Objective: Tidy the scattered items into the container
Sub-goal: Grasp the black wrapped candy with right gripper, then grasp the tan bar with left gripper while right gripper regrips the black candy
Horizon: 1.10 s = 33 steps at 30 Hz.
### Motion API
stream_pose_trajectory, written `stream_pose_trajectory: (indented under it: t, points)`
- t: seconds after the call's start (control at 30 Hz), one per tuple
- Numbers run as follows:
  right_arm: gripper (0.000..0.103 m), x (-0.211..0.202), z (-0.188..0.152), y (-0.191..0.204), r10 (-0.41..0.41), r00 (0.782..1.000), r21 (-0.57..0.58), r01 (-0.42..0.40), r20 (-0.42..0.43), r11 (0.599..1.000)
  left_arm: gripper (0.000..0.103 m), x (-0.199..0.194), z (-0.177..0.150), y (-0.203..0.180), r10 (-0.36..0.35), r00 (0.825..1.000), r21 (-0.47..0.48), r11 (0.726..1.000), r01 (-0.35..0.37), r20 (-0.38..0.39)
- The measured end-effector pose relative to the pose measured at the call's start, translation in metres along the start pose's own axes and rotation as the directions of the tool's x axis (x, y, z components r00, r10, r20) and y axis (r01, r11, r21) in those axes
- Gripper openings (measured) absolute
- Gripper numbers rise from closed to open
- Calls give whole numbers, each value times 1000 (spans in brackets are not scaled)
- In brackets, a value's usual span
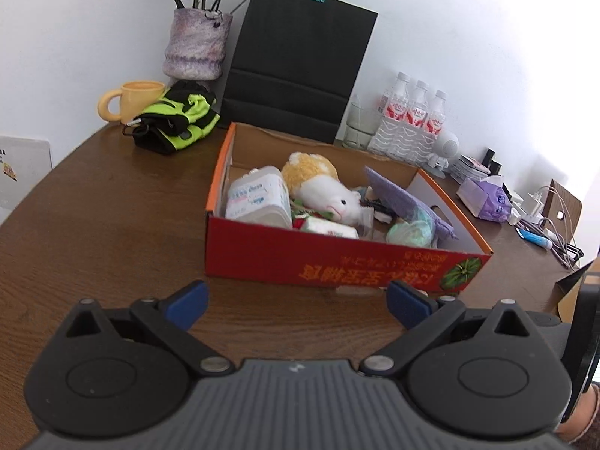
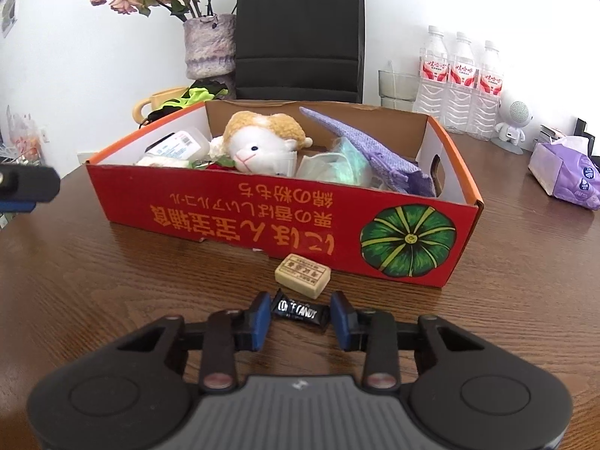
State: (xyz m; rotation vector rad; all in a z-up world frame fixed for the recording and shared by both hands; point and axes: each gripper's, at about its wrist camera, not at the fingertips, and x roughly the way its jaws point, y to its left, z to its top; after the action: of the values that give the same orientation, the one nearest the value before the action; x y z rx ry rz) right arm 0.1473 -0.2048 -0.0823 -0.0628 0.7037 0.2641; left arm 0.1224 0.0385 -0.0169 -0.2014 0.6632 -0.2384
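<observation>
Surface: we are working over a dark brown wooden table [image 2: 112, 281] with visible grain, set against a plain white wall [image 1: 450, 37].
Room: along the wall we are seeing a vase of dried flowers [image 1: 197, 43], a black paper bag [image 1: 300, 63], three water bottles [image 2: 459, 78], a yellow mug [image 1: 131, 101] and a pair of green and black gloves [image 1: 176, 116].
Box: the red cardboard box [image 2: 262, 213] is sitting mid-table, already holding a plush toy [image 2: 258, 142], a purple knitted cloth [image 2: 375, 150] and more.
Candy: the black wrapped candy [image 2: 298, 311] is lying on the table just in front of the box – its long axis running left to right across the right wrist view.
Soap: a cream bar [image 2: 303, 275] is resting between candy and box.
Right gripper [image 2: 300, 320]: its blue pads are closing on the candy's two twisted ends.
Left gripper [image 1: 296, 302]: we are holding it wide open and empty, facing the box.
</observation>
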Motion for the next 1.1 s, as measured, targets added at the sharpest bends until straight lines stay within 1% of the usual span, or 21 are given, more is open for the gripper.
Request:
stream_pose_trajectory:
  t: [0.07,0.13,0.27,0.37,0.43,0.53,0.57,0.6,0.63,0.67,0.7,0.73,0.77,0.87,0.97,1.1]
  points:
    - [32,-5,-2,-4,-8,1000,5,8,8,1000,103,7,-6,-9,-13,1000,13,1000,14,-26]
    - [27,-12,-5,-9,-22,1000,11,22,19,1000,103,19,-12,-24,-29,998,34,999,31,-56]
    - [27,-25,-11,-29,-48,999,37,47,26,998,103,47,-18,-58,-71,993,75,994,78,-93]
    - [27,-31,-15,-43,-58,998,51,57,28,997,103,72,-20,-84,-74,992,95,992,84,-103]
    - [27,-35,-18,-52,-65,997,55,63,32,996,103,87,-21,-99,-58,993,107,992,69,-107]
    - [29,-36,-20,-65,-52,998,71,50,25,996,96,103,-20,-115,-22,995,120,992,34,-98]
    - [34,-37,-21,-68,-50,998,75,47,26,996,90,107,-20,-119,-10,995,120,992,22,-99]
    - [36,-37,-21,-71,-51,998,74,49,28,996,84,111,-19,-121,-8,995,119,993,20,-102]
    - [39,-38,-22,-72,-52,998,71,50,32,996,81,114,-18,-124,-8,994,119,993,21,-111]
    - [40,-39,-23,-74,-51,998,69,48,33,996,76,118,-18,-126,-3,993,122,992,18,-119]
    - [41,-39,-24,-75,-47,998,71,44,33,997,67,121,-19,-129,4,992,128,992,12,-124]
    - [41,-39,-25,-76,-42,999,73,39,33,997,62,123,-21,-132,15,992,136,991,2,-128]
    - [41,-40,-26,-77,-39,999,75,36,32,997,51,125,-22,-134,20,991,143,990,-2,-130]
    - [43,-40,-30,-78,-33,999,78,31,34,996,32,126,-24,-138,27,993,164,986,-7,-119]
    - [44,-40,-30,-78,-26,999,77,24,35,997,31,120,-26,-139,19,993,167,986,1,-119]
    - [44,-36,-23,-71,-5,999,55,2,41,998,31,100,-31,-131,16,996,181,984,1,-90]
